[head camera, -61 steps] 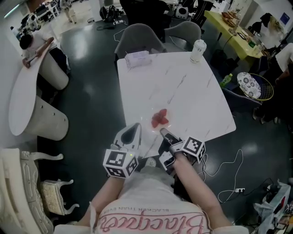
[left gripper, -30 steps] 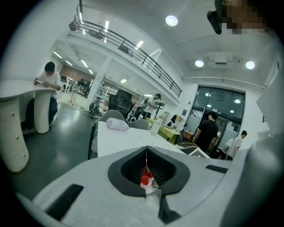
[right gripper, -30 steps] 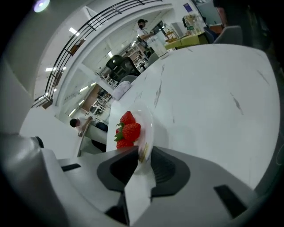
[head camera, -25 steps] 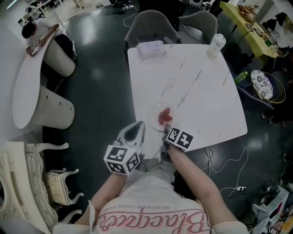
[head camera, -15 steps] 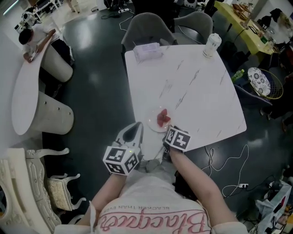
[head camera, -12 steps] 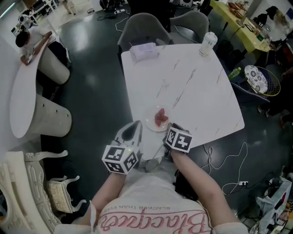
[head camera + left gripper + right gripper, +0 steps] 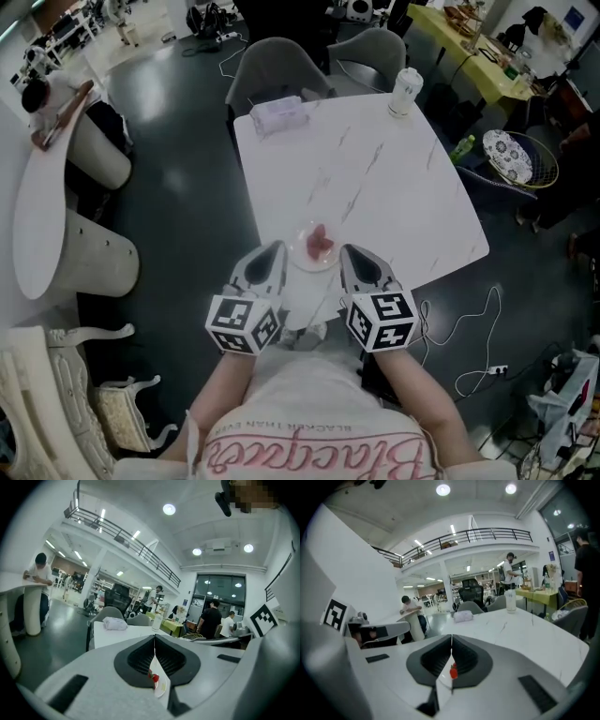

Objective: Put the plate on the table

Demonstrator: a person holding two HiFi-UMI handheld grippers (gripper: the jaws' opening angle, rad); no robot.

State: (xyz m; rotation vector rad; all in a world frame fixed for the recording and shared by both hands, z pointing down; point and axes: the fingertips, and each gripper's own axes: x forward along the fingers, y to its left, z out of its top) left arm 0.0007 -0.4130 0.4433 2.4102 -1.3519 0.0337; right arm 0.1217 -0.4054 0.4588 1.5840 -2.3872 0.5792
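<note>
Plate (image 7: pixel 314 253): being pinched by its thin rim on opposite sides in the tightly closed jaws of the left gripper (image 7: pixel 273 253) and the right gripper (image 7: pixel 350 255), hovering over or resting on the near edge of the tabletop (image 7: pixel 375 187) (unclear which). Probably handling as light, stiff, slick and breakable, so calling for a level hold on the rim to stop the red fruit (image 7: pixel 319 237) sliding. Farther back, sharing the tabletop with a white bundle (image 7: pixel 278 114) and a cup (image 7: pixel 405 91) at its far edge.
</note>
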